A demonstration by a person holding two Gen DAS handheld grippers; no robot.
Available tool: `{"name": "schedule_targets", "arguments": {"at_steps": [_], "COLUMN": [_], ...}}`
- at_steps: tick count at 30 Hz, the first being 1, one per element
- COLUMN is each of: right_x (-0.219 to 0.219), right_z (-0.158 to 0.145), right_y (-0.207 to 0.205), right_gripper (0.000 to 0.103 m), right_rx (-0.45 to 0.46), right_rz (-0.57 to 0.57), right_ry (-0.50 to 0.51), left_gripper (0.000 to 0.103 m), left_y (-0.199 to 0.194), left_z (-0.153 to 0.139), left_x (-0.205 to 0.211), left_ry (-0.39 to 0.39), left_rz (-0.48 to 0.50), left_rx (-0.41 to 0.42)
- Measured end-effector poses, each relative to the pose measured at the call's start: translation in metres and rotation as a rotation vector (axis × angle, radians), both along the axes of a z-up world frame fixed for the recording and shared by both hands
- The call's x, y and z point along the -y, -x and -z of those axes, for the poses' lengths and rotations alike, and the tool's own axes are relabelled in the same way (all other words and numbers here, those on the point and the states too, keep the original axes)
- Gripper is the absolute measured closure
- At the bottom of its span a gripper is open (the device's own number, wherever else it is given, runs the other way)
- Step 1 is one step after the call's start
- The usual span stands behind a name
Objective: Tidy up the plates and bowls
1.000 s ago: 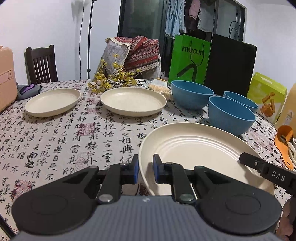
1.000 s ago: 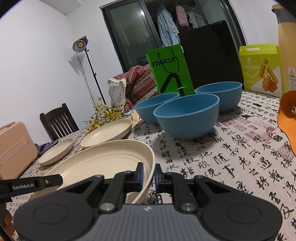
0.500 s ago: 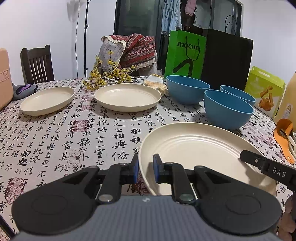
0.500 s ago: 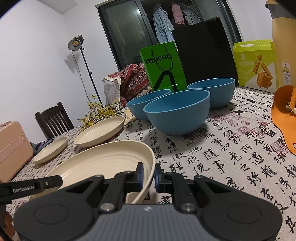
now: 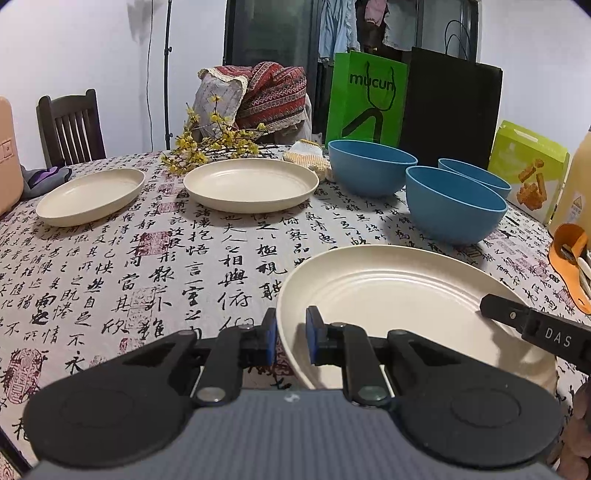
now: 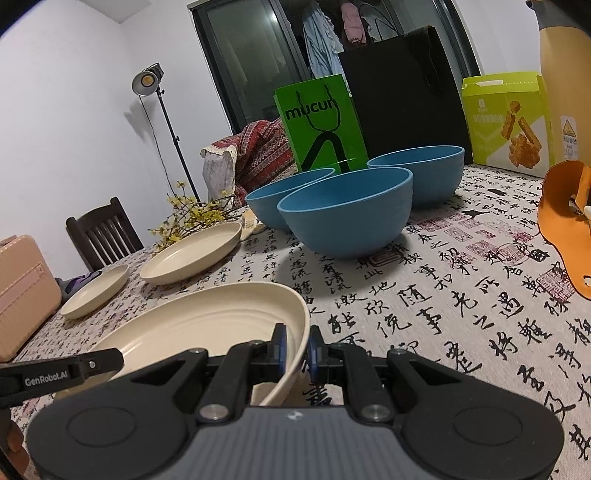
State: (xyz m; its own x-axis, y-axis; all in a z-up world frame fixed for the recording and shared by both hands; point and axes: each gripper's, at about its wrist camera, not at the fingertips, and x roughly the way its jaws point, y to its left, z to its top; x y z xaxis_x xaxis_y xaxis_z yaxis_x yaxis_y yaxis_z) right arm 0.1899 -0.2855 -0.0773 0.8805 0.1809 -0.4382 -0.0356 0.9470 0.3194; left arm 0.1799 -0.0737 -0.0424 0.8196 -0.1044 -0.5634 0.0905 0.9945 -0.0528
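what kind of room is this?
Likely a home dining area: a table under a calligraphy-print tablecloth set with plates and bowls, a wooden chair, and clothes hanging by a glass door.

We see the large cream plate [image 5: 399, 291], ringed inside, nearest us with its rim caught at both sides and its near edge tipped up off the patterned cloth. Beyond it two smaller cream plates lie flat and apart: the middle plate [image 5: 251, 182] and the far-left plate [image 5: 90, 195]. Three blue bowls stand upright, empty, clustered (their sides nearly touching): the front bowl [image 5: 456, 205], the left bowl [image 5: 371, 171], the back bowl [image 5: 474, 177].
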Motion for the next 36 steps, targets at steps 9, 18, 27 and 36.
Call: {"name": "schedule_targets", "arguments": {"at_steps": [9, 18, 27, 36], "right_x": [0.002, 0.004, 0.006, 0.006], "right_z": [0.004, 0.007, 0.008, 0.008], "right_y": [0.000, 0.001, 0.001, 0.001], "right_gripper": [0.091, 0.091, 0.091, 0.088], "right_rx": [-0.006, -0.006, -0.019, -0.027], "right_rz": [0.002, 0.000, -0.006, -0.019], "right_ry": [0.004, 0.010, 0.026, 0.033], "left_gripper": [0.087, 0.087, 0.086, 0.085], "left_y": [-0.001, -0.001, 0.000, 0.002], "left_z": [0.005, 0.008, 0.014, 0.013], "left_x": [0.004, 0.007, 0.010, 0.009], "left_ry": [-0.013, -0.027, -0.047, -0.045], "left_rz": [0.009, 0.014, 0.022, 0.032], "left_rx": [-0.010, -0.010, -0.026, -0.025]}}
